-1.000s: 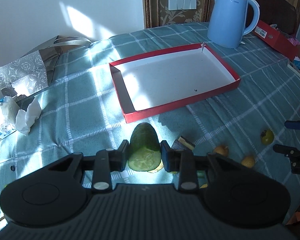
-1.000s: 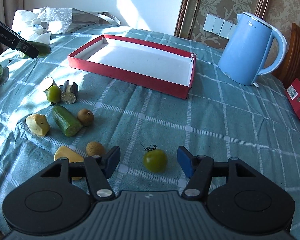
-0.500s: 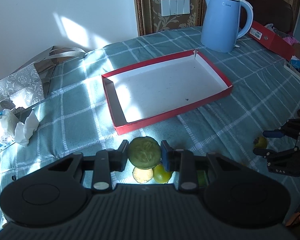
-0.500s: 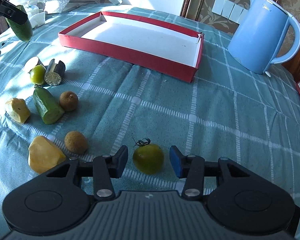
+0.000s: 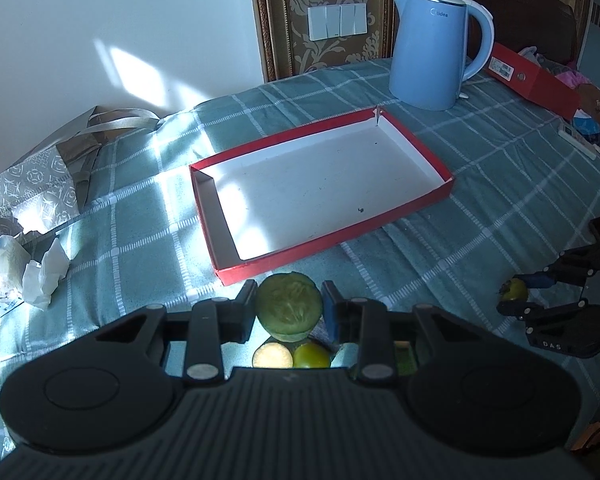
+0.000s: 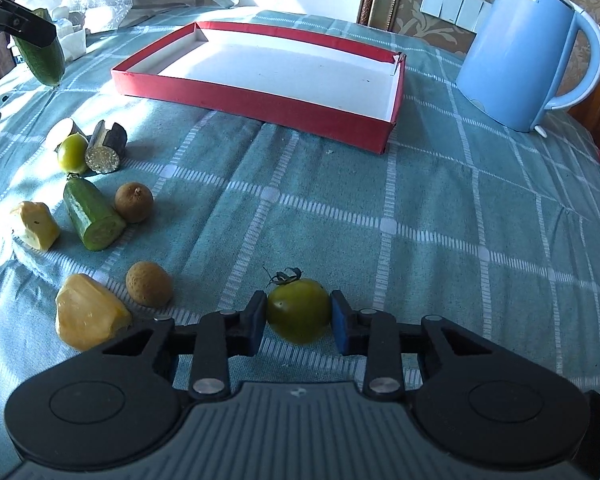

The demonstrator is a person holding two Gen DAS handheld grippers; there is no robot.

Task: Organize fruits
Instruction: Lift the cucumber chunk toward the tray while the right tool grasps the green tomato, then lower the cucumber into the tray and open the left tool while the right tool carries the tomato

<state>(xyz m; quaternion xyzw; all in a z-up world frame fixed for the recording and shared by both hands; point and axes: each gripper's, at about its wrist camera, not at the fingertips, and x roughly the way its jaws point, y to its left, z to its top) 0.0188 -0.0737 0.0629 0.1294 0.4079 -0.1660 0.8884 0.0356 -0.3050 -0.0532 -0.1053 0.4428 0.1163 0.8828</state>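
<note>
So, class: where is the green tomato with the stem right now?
Right wrist view, bottom centre: the green tomato sits between the right gripper's pads, on the tablecloth.

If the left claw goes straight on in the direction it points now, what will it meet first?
Most likely the near red wall of the red tray. The left claw, shut on a cucumber piece, points down and forward at that edge. Depth is unclear, so it may meet the checked tablecloth just before the tray.
</note>
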